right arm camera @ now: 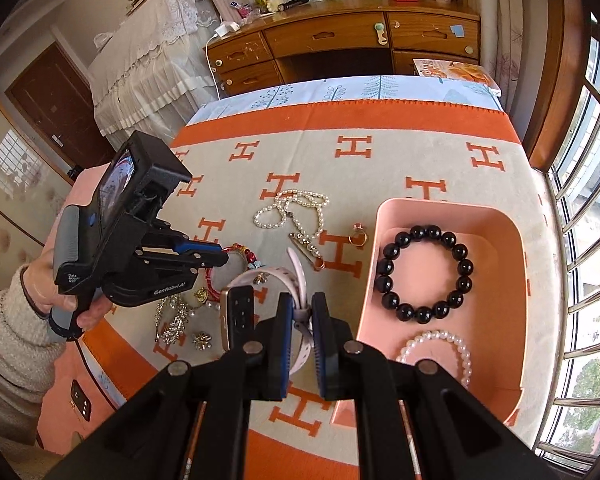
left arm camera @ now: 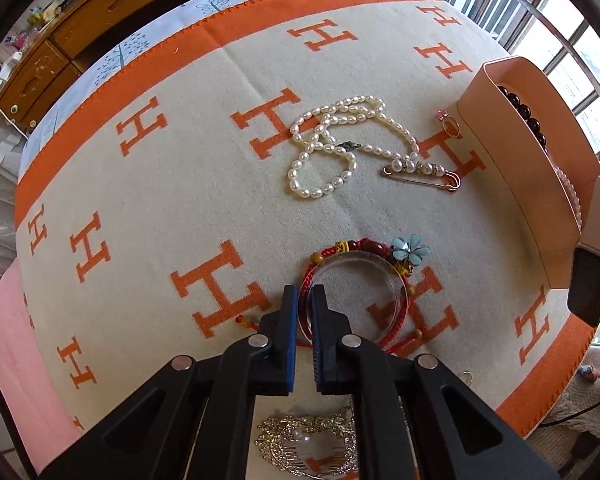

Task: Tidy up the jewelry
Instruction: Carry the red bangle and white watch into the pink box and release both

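Note:
My left gripper (left arm camera: pixel 303 300) points down at the orange-and-cream blanket, its pads shut on the near side of a red cord bracelet (left arm camera: pixel 364 246) with red and yellow beads. A clear bangle (left arm camera: pixel 400 284) lies inside that loop, its rim against the right pad. My right gripper (right arm camera: pixel 302 312) is above the blanket, shut on the pale strap (right arm camera: pixel 298 276) of a wristwatch (right arm camera: pixel 238 316); the gold case with its dark face hangs to the left. A pink tray (right arm camera: pixel 452 205) at the right holds a black bead bracelet (right arm camera: pixel 382 268) and a pearl bracelet (right arm camera: pixel 436 336).
On the blanket lie a pearl necklace (left arm camera: pixel 342 119), a pearl safety-pin brooch (left arm camera: pixel 420 172), a gold ring (left arm camera: pixel 450 126), a blue flower piece (left arm camera: pixel 410 248) and a silver brooch (left arm camera: pixel 300 432). A wooden desk (right arm camera: pixel 340 36) stands beyond the bed. Barred windows run along the right.

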### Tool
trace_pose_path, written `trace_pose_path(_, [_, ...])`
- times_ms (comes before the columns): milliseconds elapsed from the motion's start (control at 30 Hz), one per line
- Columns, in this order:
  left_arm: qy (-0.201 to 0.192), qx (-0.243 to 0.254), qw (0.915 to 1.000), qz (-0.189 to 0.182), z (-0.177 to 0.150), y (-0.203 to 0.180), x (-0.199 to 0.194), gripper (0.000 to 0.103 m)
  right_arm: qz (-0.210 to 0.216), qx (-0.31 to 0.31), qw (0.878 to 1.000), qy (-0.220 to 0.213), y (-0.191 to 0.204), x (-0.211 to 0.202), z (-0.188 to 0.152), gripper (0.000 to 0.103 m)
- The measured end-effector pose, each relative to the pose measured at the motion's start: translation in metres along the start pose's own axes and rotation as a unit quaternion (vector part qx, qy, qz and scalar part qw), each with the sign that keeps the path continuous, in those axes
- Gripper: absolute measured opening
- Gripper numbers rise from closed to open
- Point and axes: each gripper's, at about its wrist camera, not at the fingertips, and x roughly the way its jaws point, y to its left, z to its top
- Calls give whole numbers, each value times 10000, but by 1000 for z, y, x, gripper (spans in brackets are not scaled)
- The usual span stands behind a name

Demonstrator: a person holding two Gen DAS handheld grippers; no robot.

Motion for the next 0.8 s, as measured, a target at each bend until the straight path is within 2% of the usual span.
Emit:
trace_pose_path(200, [-335,-474,9982,-143,-5,5,-26,3,80,179,9996,-198,-11,-17,-5,10])
trace_pose_path(367, [-678,-568,9959,-178,-13,-2,-62,3,76,360,9983,-458,-25,-36,-9,10])
trace_pose_path(533, [-1072,-566,9923,-244,-16,-18,-101,3,-120,587,9950,-801,-42,-58,-15,10])
trace_pose_path(800, [-1537,-422,9856,-572,12,-75,-132,3,-531,1072,9840,-1322,-78,-83,-31,10])
